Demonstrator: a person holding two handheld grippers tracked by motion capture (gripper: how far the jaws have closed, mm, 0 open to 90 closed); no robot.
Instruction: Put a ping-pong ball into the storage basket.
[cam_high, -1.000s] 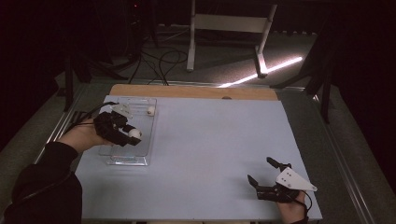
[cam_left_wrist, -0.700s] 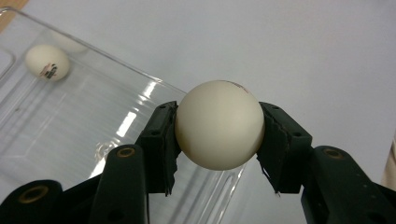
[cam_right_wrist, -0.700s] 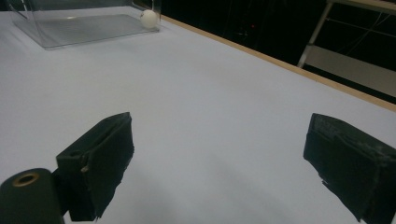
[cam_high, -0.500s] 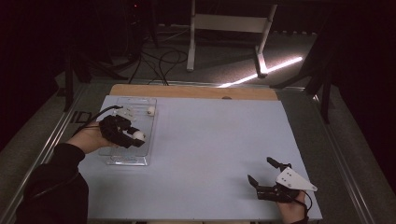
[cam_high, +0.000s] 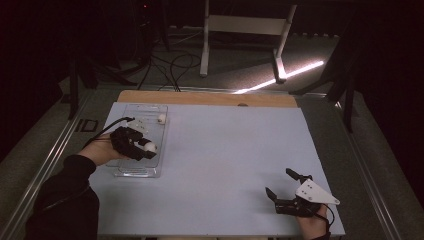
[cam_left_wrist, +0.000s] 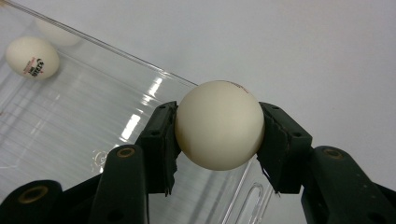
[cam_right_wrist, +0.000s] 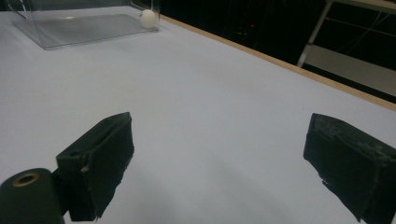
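Progress first, from the high view: we see a clear tray (cam_high: 131, 170) at the left of the table (cam_high: 225, 150), with one ball (cam_high: 161, 118) lying in its far corner. Our left gripper (cam_high: 145, 148) hangs over the tray's right side with a second ball (cam_high: 149, 146) pinched at its tip. We judge the work to be moving balls into the tray: one is in, one is about to go in, and we spot no further balls on the table. What is left, as we read it, is to lower this ball and let it go. Our right gripper (cam_high: 286, 186) sits near the front right corner, well apart from the tray, with its jaws spread and nothing between them.

In the left gripper view, we see the pads (cam_left_wrist: 161, 142) pressed on both sides of the ball (cam_left_wrist: 219, 125), which sits squarely between them, held above the tray's floor (cam_left_wrist: 70, 121) just inside its wall. The other ball (cam_left_wrist: 31, 57) lies on the floor farther off.

In the right gripper view, the two pads (cam_right_wrist: 105, 158) stand wide apart over bare table (cam_right_wrist: 210, 116), touching nothing. Far off, we make out the tray (cam_right_wrist: 84, 23) with the ball (cam_right_wrist: 148, 18) in its corner.
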